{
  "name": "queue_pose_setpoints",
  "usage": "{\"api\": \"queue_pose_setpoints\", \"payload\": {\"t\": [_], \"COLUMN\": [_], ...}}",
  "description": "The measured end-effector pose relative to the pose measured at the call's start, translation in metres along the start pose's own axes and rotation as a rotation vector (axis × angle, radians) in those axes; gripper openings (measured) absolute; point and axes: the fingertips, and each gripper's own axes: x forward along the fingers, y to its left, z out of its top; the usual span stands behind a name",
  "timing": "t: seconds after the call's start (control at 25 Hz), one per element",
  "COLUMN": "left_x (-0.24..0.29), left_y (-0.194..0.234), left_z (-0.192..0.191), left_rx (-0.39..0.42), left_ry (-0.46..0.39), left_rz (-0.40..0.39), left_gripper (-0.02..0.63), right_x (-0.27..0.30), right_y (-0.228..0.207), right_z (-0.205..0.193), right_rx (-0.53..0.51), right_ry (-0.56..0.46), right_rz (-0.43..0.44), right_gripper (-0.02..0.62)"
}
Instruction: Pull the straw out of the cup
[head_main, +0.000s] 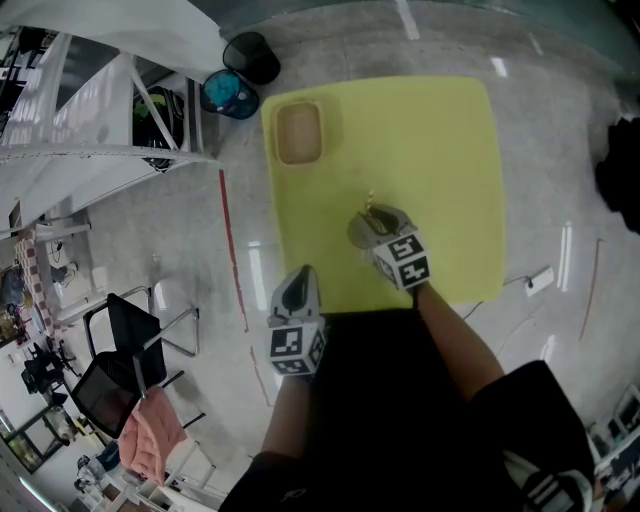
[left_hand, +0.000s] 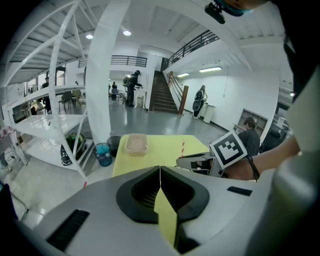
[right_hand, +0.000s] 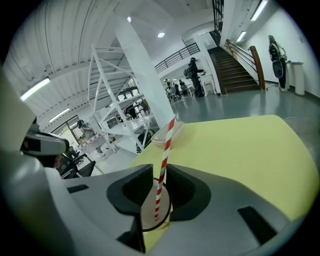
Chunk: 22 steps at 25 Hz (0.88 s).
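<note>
A big yellow table (head_main: 440, 150) fills the middle of the floor, with a white shelving frame (head_main: 90, 130) off to its left. A shallow beige tray (head_main: 298, 132) sits at the table's far left corner.

The left gripper (left_hand: 160, 172) hangs at the table's near edge, jaws pressed together with nothing between them. The right gripper (right_hand: 161, 175) is over the table's middle. Its marker cube (head_main: 405, 258) shows a bold black-and-white square pattern. Its jaws are clamped on the red-and-white striped straw (right_hand: 166, 142). The straw stands nearly upright, leaning a little right. Its lower end is down inside the cup (right_hand: 148, 215), which sits right beneath the jaws.
</note>
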Motion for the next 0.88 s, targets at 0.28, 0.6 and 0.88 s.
{"api": "queue_pose_setpoints", "payload": {"t": [0.28,0.6,0.88], "left_x": [-0.003,-0.003,-0.006], "left_y": [0.003,0.006,0.001], "left_z": [-0.003,-0.001,0.001], "left_rx": [0.007,0.005,-0.009], "left_ry": [-0.004,-0.012,-0.020], "left_rz": [0.002,0.003,-0.003], "left_gripper": [0.046,0.045,0.046], "right_x": [0.001,0.002,-0.003], "right_y": [-0.001,0.003,0.010], "right_z": [-0.004,-0.003,0.000], "right_rx": [-0.037,-0.050,-0.055], "right_ry": [-0.017,-0.014,-0.020], "right_rz": [-0.019,-0.015,-0.005], "right_gripper": [0.049,0.040,0.038]}}
